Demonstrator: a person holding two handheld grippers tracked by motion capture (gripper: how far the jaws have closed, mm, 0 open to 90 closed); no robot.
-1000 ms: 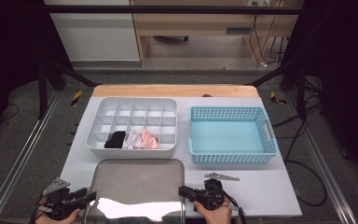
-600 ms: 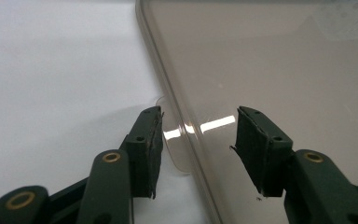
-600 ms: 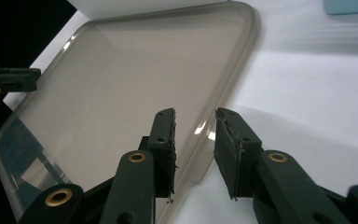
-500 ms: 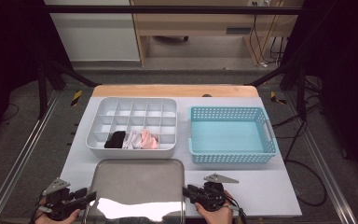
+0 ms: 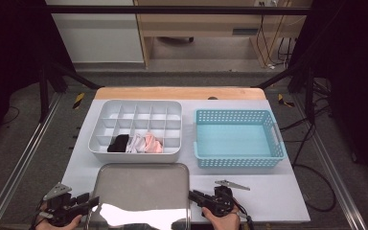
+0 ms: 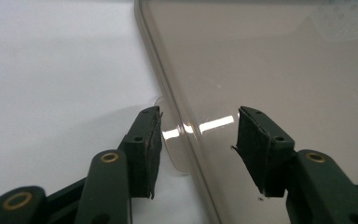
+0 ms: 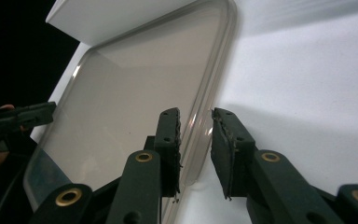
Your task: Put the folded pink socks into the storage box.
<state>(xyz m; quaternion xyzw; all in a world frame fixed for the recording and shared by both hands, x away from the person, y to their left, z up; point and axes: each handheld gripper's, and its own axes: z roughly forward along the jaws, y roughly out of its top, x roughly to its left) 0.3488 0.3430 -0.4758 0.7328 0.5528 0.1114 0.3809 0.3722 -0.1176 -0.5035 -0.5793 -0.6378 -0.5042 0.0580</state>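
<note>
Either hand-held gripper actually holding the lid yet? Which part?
Neither grips it. The left hand-held gripper and right hand-held gripper each straddle a side rim of the clear lid, jaws open, pads not pressing.

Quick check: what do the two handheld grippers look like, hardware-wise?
Both match: the left gripper and right gripper have black bodies, each topped by a grey three-cornered plate. The jaws are black links with brass-coloured pivot pins and black rubbery pads. Bare hands, no sleeves visible.

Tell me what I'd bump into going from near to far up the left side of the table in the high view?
Left gripper → clear lid → white divided tray → wooden table edge.
</note>
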